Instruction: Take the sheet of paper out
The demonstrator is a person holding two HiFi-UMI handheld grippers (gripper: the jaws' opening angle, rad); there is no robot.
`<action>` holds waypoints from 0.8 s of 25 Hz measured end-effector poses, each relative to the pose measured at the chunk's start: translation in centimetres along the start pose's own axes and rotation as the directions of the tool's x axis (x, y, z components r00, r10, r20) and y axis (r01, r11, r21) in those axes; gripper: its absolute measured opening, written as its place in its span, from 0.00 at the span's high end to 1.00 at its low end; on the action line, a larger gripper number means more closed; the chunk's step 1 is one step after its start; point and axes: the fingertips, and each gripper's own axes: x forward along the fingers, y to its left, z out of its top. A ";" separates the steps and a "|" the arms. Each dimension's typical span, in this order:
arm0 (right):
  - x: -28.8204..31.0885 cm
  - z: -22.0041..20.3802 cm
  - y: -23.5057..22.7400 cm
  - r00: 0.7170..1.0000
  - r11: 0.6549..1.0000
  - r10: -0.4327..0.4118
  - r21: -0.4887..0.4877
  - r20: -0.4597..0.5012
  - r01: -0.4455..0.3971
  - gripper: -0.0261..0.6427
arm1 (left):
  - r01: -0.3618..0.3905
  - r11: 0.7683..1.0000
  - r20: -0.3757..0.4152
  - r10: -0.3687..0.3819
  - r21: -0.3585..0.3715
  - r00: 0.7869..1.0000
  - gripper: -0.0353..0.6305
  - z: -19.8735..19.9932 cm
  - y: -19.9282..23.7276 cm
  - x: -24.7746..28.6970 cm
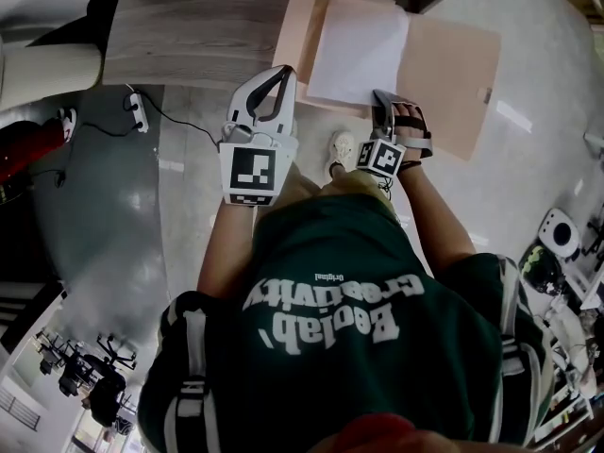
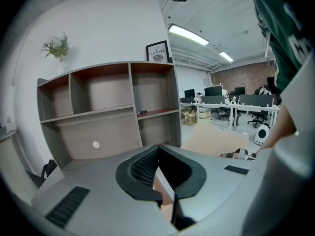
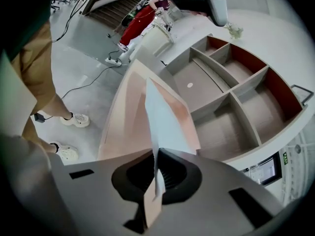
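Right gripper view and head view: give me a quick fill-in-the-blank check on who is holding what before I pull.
1. The sheet of paper lying on the peach folder is ____ in colour.
2. The right hand-held gripper is shut on the near edge of the ____.
3. The left hand-held gripper is shut on the ____.
Missing words: white; sheet of paper; folder.

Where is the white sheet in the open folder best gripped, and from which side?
Probably the near edge of the sheet of paper, from the person's side: it lies exposed on the folder. The right gripper is shut there; the left gripper clamps the folder's edge.
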 end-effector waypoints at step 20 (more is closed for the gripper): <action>-4.7 1.0 -4.4 0.987 0.939 0.100 0.315 0.127 -0.136 0.91 | 0.019 0.999 0.043 -0.021 0.042 0.999 0.92 3.1 -2.4 0.4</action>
